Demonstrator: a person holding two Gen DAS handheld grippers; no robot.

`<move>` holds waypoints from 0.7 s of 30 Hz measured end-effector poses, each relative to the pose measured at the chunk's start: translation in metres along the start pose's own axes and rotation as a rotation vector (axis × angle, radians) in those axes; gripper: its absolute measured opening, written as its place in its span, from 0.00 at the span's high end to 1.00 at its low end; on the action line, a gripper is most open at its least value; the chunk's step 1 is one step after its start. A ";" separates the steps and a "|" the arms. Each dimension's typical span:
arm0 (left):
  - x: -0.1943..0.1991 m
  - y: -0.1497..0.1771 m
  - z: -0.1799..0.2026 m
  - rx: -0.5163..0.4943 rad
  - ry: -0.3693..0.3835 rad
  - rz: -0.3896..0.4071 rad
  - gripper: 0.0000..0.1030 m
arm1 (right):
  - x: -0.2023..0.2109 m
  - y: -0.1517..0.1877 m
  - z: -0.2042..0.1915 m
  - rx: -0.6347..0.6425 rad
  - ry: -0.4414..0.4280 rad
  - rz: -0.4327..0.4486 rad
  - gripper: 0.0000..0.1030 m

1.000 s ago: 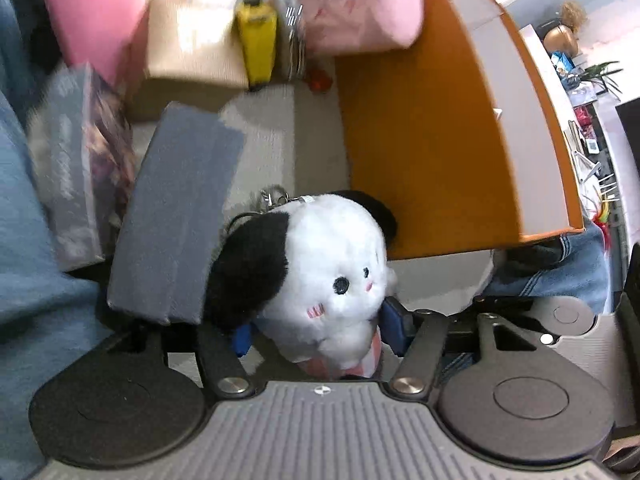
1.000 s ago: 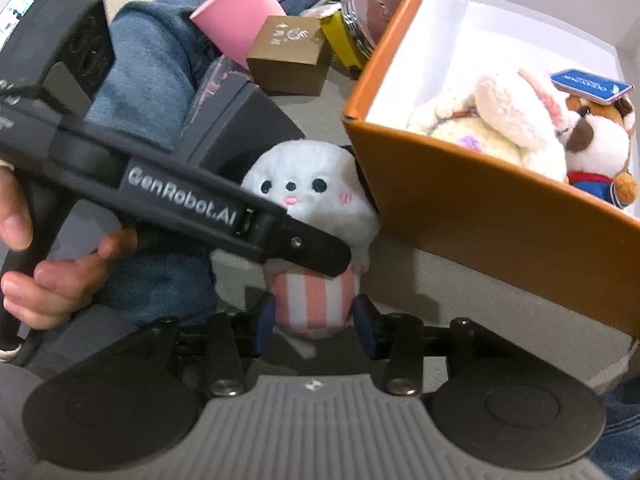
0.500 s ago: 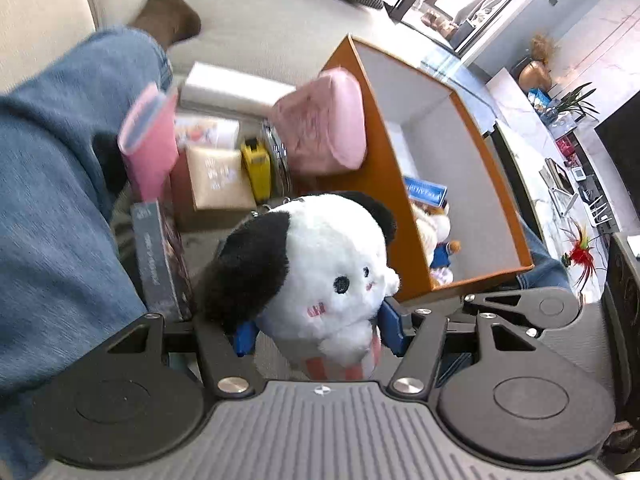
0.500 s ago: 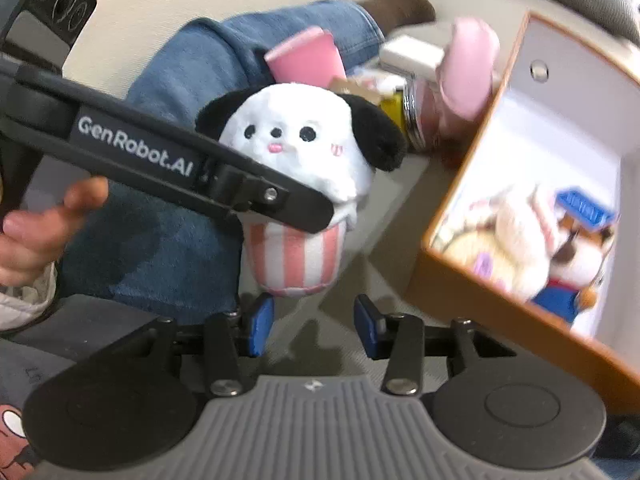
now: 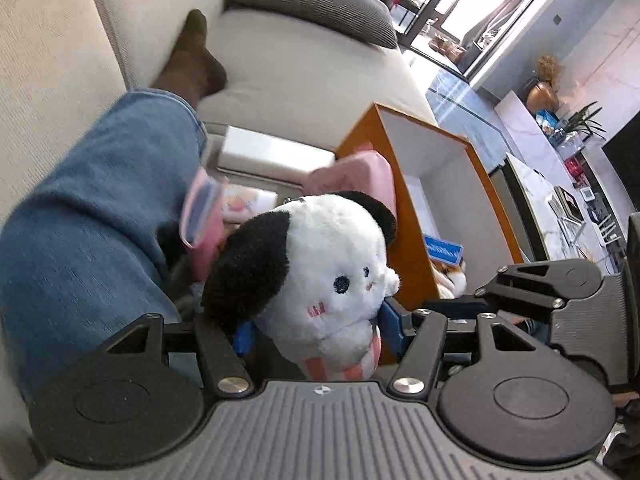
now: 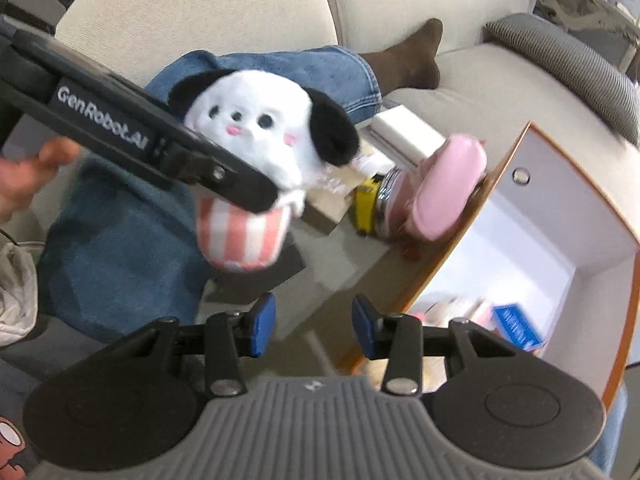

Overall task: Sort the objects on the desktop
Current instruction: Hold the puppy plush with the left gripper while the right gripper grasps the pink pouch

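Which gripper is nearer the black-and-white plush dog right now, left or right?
Left. The left gripper is clamped on the plush dog, its blue pads pressing the sides. The right gripper is apart from it, jaws open and empty, with the dog up ahead of it.

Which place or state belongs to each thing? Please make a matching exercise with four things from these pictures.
Things:
1. white plush dog with black ears
2. orange box with white inside
3. left gripper
4. right gripper

States:
a. open, holding nothing
b. lifted in the air
c. contains other plush toys
d. shut on the plush dog

Pairs: 1-b, 2-c, 3-d, 4-a
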State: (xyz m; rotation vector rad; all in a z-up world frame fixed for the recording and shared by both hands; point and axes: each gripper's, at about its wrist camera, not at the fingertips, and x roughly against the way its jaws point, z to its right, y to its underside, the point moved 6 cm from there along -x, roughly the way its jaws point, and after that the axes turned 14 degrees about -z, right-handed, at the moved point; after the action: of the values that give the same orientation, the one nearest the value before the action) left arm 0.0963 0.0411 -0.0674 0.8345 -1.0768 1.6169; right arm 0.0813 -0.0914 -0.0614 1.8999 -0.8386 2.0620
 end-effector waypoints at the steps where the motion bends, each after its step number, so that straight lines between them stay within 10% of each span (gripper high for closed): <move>1: 0.000 -0.003 -0.003 0.002 -0.001 0.000 0.32 | 0.000 -0.004 0.002 0.010 0.007 -0.001 0.57; 14: -0.013 -0.045 -0.035 0.040 0.008 -0.003 0.32 | 0.011 -0.088 0.062 0.093 0.162 -0.008 0.58; 21: -0.036 -0.062 -0.041 -0.008 -0.028 -0.057 0.31 | -0.024 -0.139 0.082 0.188 0.184 -0.167 0.58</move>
State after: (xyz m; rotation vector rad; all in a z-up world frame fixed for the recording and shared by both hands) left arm 0.1652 0.0739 -0.0994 0.8773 -1.0699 1.5564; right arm 0.2256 -0.0168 -0.0478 1.7643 -0.4426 2.2341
